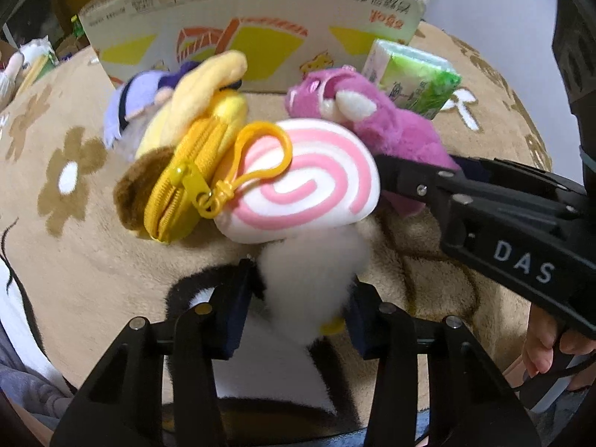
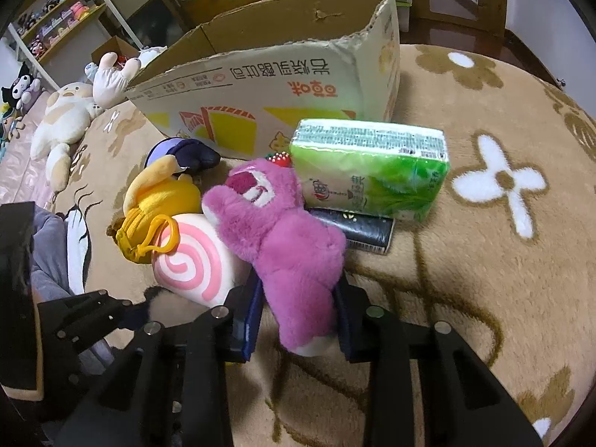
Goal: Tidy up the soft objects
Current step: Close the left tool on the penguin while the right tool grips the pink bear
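Black jaws of the left gripper (image 1: 301,313) fill the bottom of the left wrist view, and their blue pads press on either side of a white fluffy toy (image 1: 309,279) with black edges, so the grip is closed on it. Just above it at the centre lies a white cushion with a pink swirl (image 1: 298,190), touching a yellow zip pouch (image 1: 182,190) to its left. A pink plush bear (image 1: 376,123) lies in the upper right, with the right gripper (image 1: 395,182) reaching in from the right edge onto its lower body. Behind stands a cardboard box (image 1: 253,11), and everything rests on a tan flowered blanket (image 1: 74,223). Seen from the right wrist, the right gripper (image 2: 298,320) at the bottom is clamped on the bear's (image 2: 275,223) legs. A green tissue pack (image 2: 368,171) sits right of centre, leaning against the bear's head, the swirl cushion (image 2: 193,264) lies left of the bear, and the box (image 2: 260,85) stands open at the top centre.
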Motion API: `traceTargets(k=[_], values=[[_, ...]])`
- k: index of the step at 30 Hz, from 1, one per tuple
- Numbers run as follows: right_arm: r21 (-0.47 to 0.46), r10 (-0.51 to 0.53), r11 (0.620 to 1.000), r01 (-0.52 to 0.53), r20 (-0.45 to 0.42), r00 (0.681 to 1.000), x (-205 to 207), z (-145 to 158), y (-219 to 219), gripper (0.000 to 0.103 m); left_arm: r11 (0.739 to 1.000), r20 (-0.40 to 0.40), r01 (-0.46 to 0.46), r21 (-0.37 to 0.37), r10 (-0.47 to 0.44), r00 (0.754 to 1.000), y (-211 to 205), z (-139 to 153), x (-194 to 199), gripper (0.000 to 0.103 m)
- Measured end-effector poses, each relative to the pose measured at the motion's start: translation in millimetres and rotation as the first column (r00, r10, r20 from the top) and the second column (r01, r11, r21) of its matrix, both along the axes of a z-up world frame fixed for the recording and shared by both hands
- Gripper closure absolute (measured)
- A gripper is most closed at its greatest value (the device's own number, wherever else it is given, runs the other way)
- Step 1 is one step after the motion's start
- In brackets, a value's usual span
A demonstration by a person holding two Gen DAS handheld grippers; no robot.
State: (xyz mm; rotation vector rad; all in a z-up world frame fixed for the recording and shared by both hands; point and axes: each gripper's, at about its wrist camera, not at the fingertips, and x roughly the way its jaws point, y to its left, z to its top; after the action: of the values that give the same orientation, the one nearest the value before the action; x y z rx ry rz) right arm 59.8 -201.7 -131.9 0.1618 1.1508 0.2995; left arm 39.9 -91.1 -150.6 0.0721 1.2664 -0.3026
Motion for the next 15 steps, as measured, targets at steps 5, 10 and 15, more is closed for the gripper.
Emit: traceTargets(k=[5,10,15], values=[[0.002,-0.007,1.000,0.007,0.009,1.000,-4.5,4.6,-2.5,0.068,1.000,0.049,0.019,0.004,-0.020,0.999,-1.4,9.6,-6.7,0.060],[0.013,-0.027,1.000,0.027,0.035,0.999,-12.2,12.2,-6.9,0.068,0.999,0.137,0.030,0.019,-0.032,0.990,0.6,26.5,-15.7,0.060],[0.036,-0.064,0.997,0.062,0.082,0.995,-20.9,25.1,-12.3,0.068,0.999,0.276,0.023,0.022,-0.028,0.961,6.0,56.4,-27.5,0.060]])
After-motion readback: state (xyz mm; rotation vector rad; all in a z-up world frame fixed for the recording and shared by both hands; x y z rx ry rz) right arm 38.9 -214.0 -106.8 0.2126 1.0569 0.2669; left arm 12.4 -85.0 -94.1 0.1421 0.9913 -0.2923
